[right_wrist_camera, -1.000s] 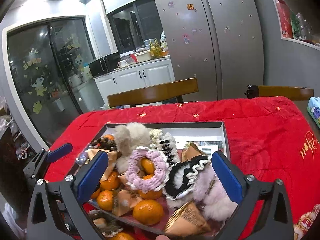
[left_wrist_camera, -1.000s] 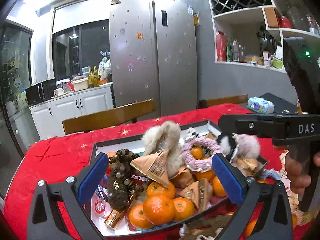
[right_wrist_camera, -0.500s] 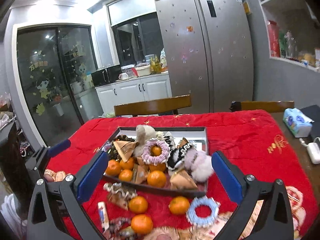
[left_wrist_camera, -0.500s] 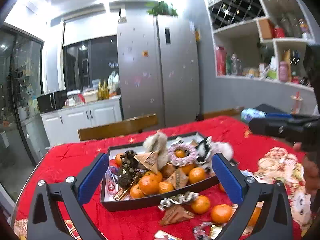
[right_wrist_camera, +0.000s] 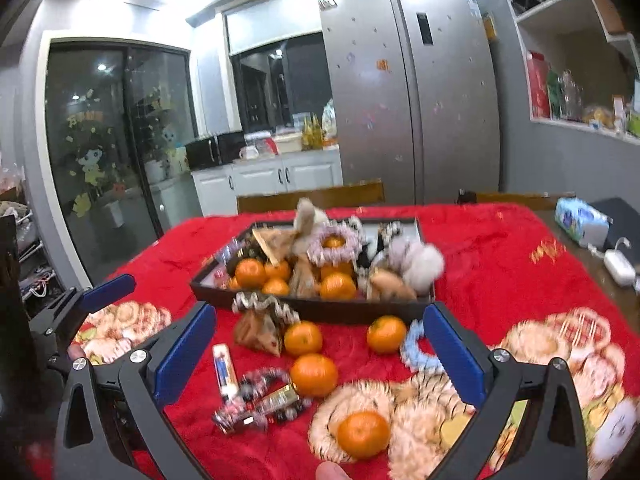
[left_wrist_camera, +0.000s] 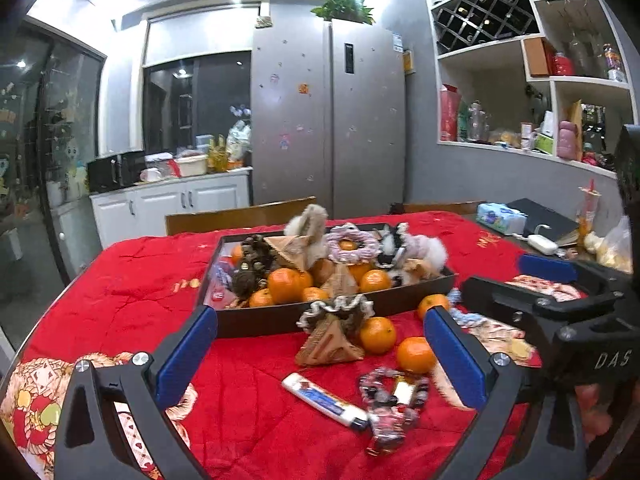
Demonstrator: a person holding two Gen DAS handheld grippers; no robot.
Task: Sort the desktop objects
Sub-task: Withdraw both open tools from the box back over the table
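1. Jaws on my left gripper (left_wrist_camera: 320, 354) stand wide apart, holding nothing, above the red tablecloth (left_wrist_camera: 132, 284). Beyond them, the dark rectangular tray (left_wrist_camera: 256, 320) is heaped with oranges and scrunchies; a brown triangular packet (left_wrist_camera: 330, 346) lies just before it.
2. Right gripper (right_wrist_camera: 320, 352) likewise gapes empty; a loose orange mandarin (right_wrist_camera: 314, 374) sits between its blue pads (right_wrist_camera: 184, 354).

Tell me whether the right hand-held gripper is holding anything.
No: the right hand-held gripper is wide open and empty, with loose oranges lying on the red cloth below it.
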